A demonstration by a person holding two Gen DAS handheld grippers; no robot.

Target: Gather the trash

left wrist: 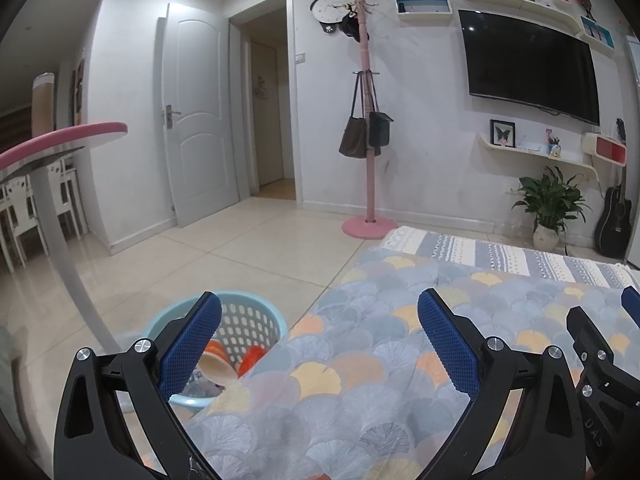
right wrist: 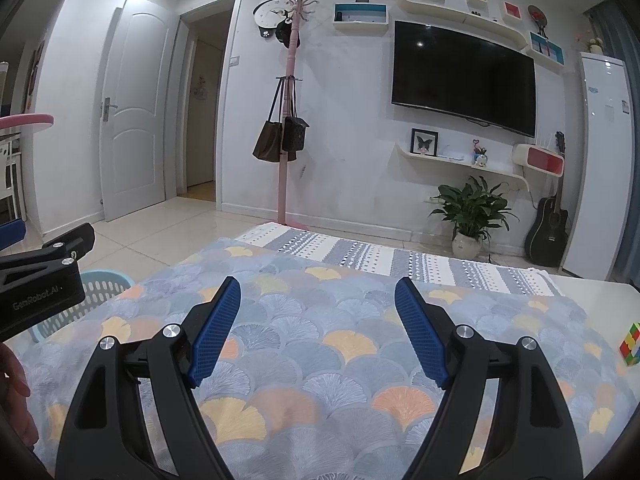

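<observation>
A light blue perforated plastic basket (left wrist: 256, 320) stands on the floor beside the bed's left edge, holding orange and cream cups and some clear wrappers. Its rim (right wrist: 102, 280) also shows in the right wrist view. My left gripper (left wrist: 320, 312) hovers open over the patterned quilt (left wrist: 380, 360), with its left finger in front of the basket and nothing between its blue pads. My right gripper (right wrist: 318, 300) is open too, empty, above the middle of the quilt (right wrist: 320, 360). No loose trash shows on the quilt.
A coloured puzzle cube (right wrist: 630, 344) lies on the white sheet at the right edge. A pink-topped table (left wrist: 60, 140) stands left of the basket. A pink coat stand (left wrist: 368, 120), a potted plant (right wrist: 470, 208) and a guitar (right wrist: 548, 228) line the far wall.
</observation>
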